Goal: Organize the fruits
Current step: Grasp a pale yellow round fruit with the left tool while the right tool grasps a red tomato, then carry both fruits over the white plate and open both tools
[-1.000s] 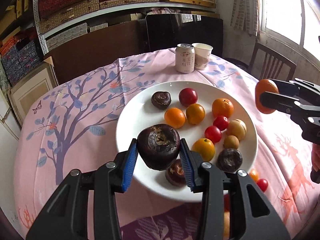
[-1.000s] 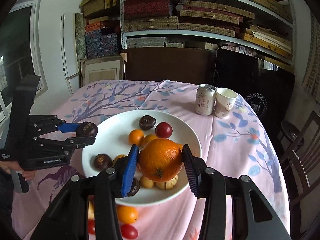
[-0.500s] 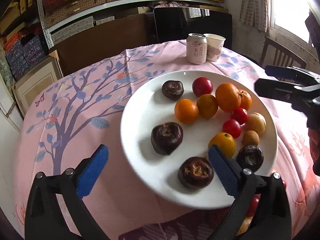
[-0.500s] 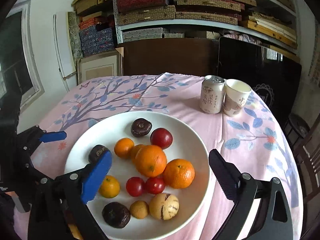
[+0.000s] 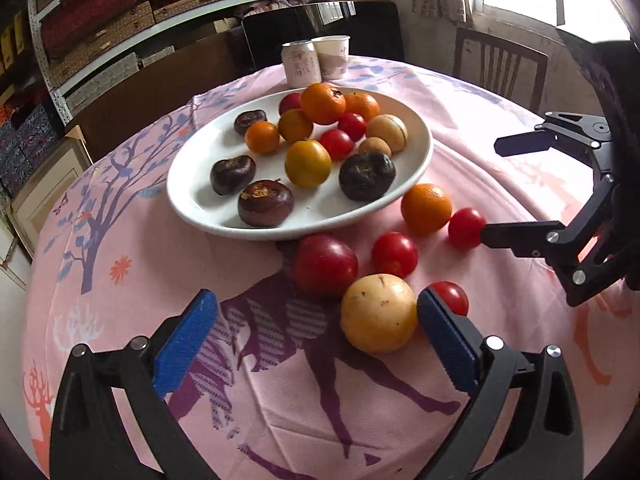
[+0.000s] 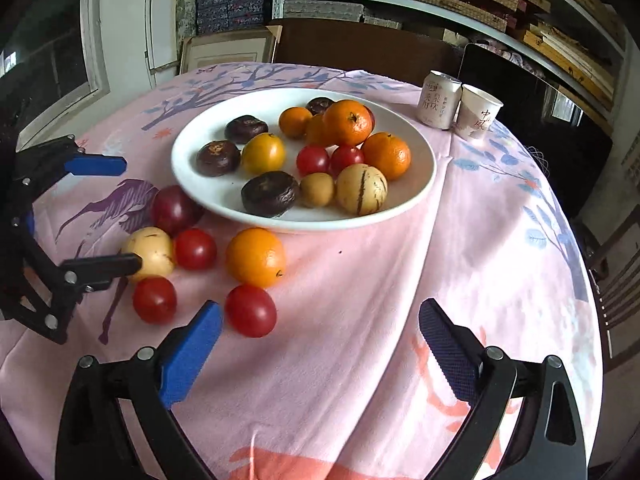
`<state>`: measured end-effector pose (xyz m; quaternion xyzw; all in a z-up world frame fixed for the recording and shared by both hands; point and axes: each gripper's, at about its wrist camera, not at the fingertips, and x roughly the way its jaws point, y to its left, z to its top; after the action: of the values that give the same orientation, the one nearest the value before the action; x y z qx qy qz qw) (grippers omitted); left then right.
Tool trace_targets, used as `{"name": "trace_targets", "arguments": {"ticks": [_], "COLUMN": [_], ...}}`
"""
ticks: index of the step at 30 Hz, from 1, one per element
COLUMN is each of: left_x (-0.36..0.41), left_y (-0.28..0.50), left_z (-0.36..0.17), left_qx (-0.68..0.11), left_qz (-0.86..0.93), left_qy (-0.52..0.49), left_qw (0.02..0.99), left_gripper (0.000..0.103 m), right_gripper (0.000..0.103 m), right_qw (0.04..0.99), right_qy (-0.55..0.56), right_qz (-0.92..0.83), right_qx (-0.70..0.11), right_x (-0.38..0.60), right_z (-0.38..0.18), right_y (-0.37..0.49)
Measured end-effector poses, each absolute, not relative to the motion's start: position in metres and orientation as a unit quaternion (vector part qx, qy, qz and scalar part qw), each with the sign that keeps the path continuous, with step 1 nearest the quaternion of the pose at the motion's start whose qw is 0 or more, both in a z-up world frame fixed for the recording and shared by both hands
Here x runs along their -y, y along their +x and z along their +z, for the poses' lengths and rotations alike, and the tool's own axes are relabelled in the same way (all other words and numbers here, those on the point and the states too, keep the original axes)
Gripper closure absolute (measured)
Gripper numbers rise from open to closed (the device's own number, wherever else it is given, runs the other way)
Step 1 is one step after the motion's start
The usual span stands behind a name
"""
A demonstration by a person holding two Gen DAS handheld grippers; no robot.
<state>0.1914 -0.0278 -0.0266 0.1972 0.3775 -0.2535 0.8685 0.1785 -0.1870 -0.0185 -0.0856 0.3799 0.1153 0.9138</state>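
A white plate (image 5: pixel 200 204) (image 6: pixel 416 192) holds several oranges, tomatoes, dark brown fruits and pale melons. In front of it, loose on the pink cloth, lie a yellow fruit (image 5: pixel 378 319) (image 6: pixel 150 254), a large dark red fruit (image 5: pixel 325 266) (image 6: pixel 174 210), an orange (image 5: pixel 426 209) (image 6: pixel 255 257) and three small tomatoes. My left gripper (image 5: pixel 316 340) is open and empty, low over the cloth, with the yellow fruit by its right finger. My right gripper (image 6: pixel 318 344) is open and empty, with a tomato (image 6: pixel 251 311) just beyond its left finger.
A drink can (image 5: pixel 301 63) (image 6: pixel 439 99) and a paper cup (image 5: pixel 332 56) (image 6: pixel 478 112) stand behind the plate. A wooden chair (image 5: pixel 500 68) stands at the table's far right edge. Shelves of boxes line the back wall.
Both grippers let go of their fruit onto the plate, opened wide and drew back and down toward the near table edge. The loose fruits in front of the plate came into view.
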Motion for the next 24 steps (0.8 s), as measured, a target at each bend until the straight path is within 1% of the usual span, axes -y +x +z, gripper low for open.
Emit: {"name": "trace_targets", "arguments": {"ticks": [3, 4, 5, 6, 7, 8, 9, 10, 11, 14, 24], "left_x": [0.029, 0.028, 0.028, 0.027, 0.027, 0.028, 0.03, 0.032, 0.035, 0.042, 0.026], "left_y": [0.192, 0.191, 0.191, 0.19, 0.189, 0.186, 0.182, 0.178, 0.173, 0.165, 0.164], "left_z": [-0.028, -0.028, -0.03, -0.03, -0.03, -0.031, -0.031, -0.032, -0.032, -0.033, -0.027], "left_qx": [-0.374, -0.376, -0.384, -0.391, -0.395, -0.393, -0.384, -0.374, -0.367, -0.354, -0.375], "left_qz": [-0.257, -0.26, -0.273, -0.286, -0.293, -0.298, -0.297, -0.299, -0.301, -0.276, -0.266], "left_qy": [0.186, 0.181, 0.174, 0.161, 0.151, 0.149, 0.159, 0.167, 0.174, 0.204, 0.189], "left_qw": [0.872, 0.871, 0.865, 0.86, 0.858, 0.857, 0.86, 0.862, 0.863, 0.87, 0.868], "left_gripper": [0.005, 0.014, 0.032, 0.037, 0.047, 0.052, 0.053, 0.06, 0.065, 0.065, 0.065], "right_gripper": [0.004, 0.004, 0.01, 0.02, 0.047, 0.062, 0.064, 0.075, 0.076, 0.076, 0.076], "right_qw": [0.914, 0.912, 0.91, 0.907, 0.902, 0.896, 0.896, 0.898, 0.898, 0.902, 0.927], "right_qy": [-0.083, -0.082, -0.082, -0.082, -0.081, -0.073, -0.069, -0.077, -0.079, -0.084, -0.066], "right_qz": [0.128, 0.134, 0.138, 0.142, 0.143, 0.154, 0.157, 0.153, 0.152, 0.131, 0.093], "right_qx": [-0.376, -0.379, -0.382, -0.388, -0.399, -0.411, -0.409, -0.405, -0.405, -0.404, -0.357], "right_x": [0.182, 0.179, 0.176, 0.173, 0.169, 0.166, 0.162, 0.157, 0.153, 0.149, 0.18], "right_z": [-0.018, -0.019, -0.021, -0.025, -0.029, -0.034, -0.035, -0.035, -0.034, -0.03, 0.014], "right_y": [0.178, 0.18, 0.182, 0.183, 0.186, 0.187, 0.186, 0.183, 0.181, 0.176, 0.159]}}
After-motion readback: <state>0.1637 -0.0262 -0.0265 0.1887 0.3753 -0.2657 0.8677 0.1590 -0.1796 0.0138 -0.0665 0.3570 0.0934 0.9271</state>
